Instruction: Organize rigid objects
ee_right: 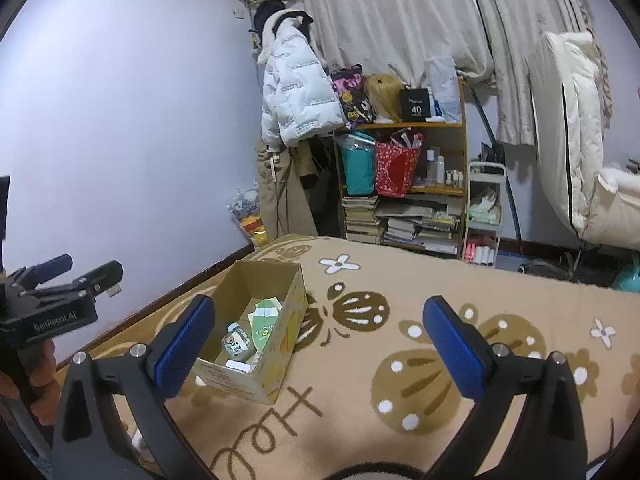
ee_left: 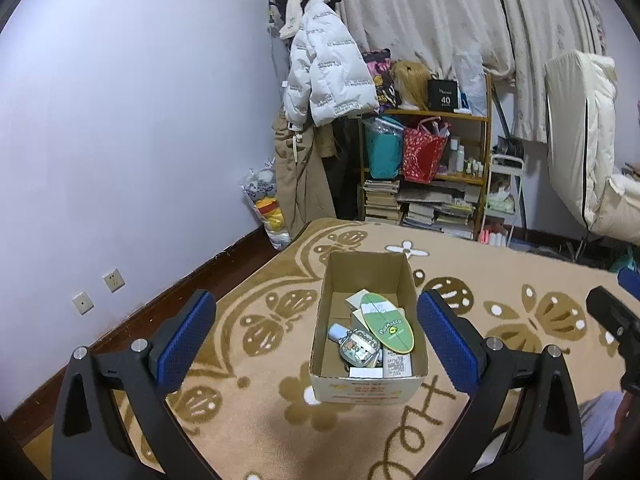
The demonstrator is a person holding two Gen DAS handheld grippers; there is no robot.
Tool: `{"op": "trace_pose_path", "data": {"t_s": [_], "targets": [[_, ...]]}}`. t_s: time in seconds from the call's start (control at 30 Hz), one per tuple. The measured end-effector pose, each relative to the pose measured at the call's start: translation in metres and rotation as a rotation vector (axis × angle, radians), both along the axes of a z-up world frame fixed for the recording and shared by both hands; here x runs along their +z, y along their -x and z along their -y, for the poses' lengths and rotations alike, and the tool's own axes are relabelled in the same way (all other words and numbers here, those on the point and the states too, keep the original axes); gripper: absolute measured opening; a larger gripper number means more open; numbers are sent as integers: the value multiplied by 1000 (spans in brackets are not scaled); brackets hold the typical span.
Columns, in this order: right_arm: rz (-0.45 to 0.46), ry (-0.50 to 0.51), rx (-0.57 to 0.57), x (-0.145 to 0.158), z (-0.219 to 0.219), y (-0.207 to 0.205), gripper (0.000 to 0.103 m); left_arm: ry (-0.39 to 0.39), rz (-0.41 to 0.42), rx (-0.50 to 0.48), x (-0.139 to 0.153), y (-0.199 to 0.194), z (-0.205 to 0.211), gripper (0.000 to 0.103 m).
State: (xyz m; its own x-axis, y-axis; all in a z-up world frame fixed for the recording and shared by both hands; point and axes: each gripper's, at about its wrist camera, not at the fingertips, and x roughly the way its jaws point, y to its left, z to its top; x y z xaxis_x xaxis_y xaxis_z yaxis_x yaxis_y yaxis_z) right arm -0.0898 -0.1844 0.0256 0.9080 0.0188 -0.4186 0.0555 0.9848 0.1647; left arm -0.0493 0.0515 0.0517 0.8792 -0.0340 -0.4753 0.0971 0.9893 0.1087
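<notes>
An open cardboard box [ee_left: 366, 266] [ee_right: 294, 300] stands on the tan patterned carpet. Inside lie a green oval board [ee_left: 386, 326] [ee_right: 266, 326], a small decorated tin [ee_left: 359, 347] [ee_right: 237, 342], a pale blue cylinder [ee_left: 338, 332] and white packets [ee_left: 396, 366]. My left gripper [ee_left: 316, 344] is open, held above the carpet in front of the box with nothing between its blue pads. Also open and holding nothing, my right gripper [ee_right: 320, 346] hovers to the right of the box. The right wrist view catches the left gripper's body at the left edge.
The carpet [ee_right: 400, 400] spreads out right of the box. A wall with sockets [ee_left: 114, 279] runs along the left. At the back stand a cluttered bookshelf [ee_left: 432, 168], a hanging white jacket [ee_left: 324, 68], a bag of toys [ee_left: 268, 204] and folded bedding [ee_left: 588, 140].
</notes>
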Motion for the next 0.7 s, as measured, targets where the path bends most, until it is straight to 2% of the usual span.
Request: {"op": "trace_pose_path", "data": {"t_s": [0.07,0.2,0.5,0.7], "targets": [[0,2,-3,-1,1,1,103,-26,-1,9,-2,-3,4,100],[0,4,-15,-5,2,1,103,-13,-15,2,-6,-8,5,100],[-54,-3,-23,-16,3,-8,103,-46,-70,13,-21,-24,9,100],[-72,-7,-31,-18,6,-10,103,-69,-76,1,-25,-24,14,100]]}}
